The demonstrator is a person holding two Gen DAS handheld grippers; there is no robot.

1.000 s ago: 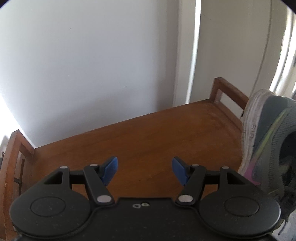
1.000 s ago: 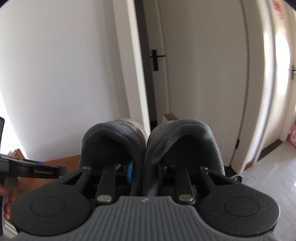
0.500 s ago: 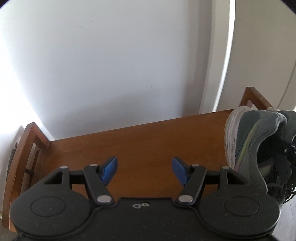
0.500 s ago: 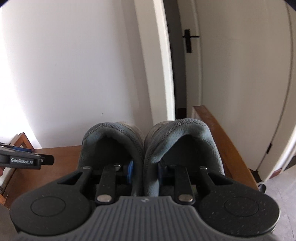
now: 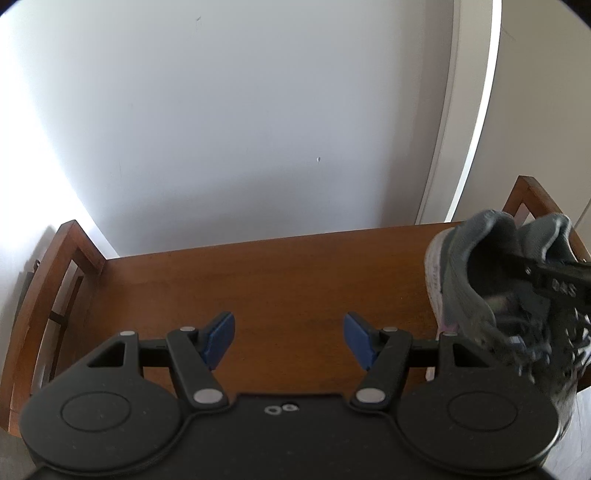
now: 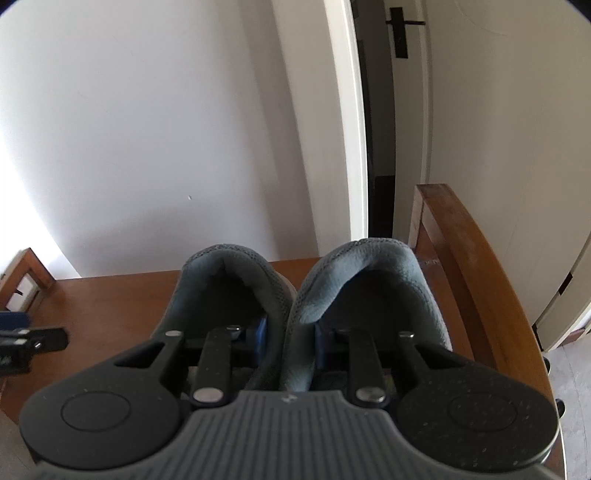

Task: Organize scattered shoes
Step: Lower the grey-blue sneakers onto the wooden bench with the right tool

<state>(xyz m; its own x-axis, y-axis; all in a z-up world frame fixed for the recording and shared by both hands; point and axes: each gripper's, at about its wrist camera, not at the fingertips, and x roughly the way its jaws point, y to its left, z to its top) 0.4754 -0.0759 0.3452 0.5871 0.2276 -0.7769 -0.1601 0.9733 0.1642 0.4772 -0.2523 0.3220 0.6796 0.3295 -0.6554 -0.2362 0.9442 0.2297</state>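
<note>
My right gripper (image 6: 290, 338) is shut on a pair of grey sneakers (image 6: 354, 273), one finger inside each shoe, pinching the two inner collars together, heels up toward the camera. The pair hangs over the right end of a brown wooden bench (image 6: 110, 299). In the left wrist view the sneakers (image 5: 495, 280) show at the right, with the right gripper's finger (image 5: 554, 280) reaching into them. My left gripper (image 5: 288, 341) is open and empty, its blue pads (image 5: 219, 338) above the bench top (image 5: 288, 273).
The bench has raised wooden side rails at the left (image 5: 55, 277) and right (image 6: 469, 266). A white wall stands behind it. A white door frame (image 6: 347, 122) and a door with a black handle (image 6: 400, 33) stand to the right.
Both grippers have tilted down and come in over the bench. The sneakers in my right gripper have swung lower toward the bench's right end and turned heel-on to the left camera.
</note>
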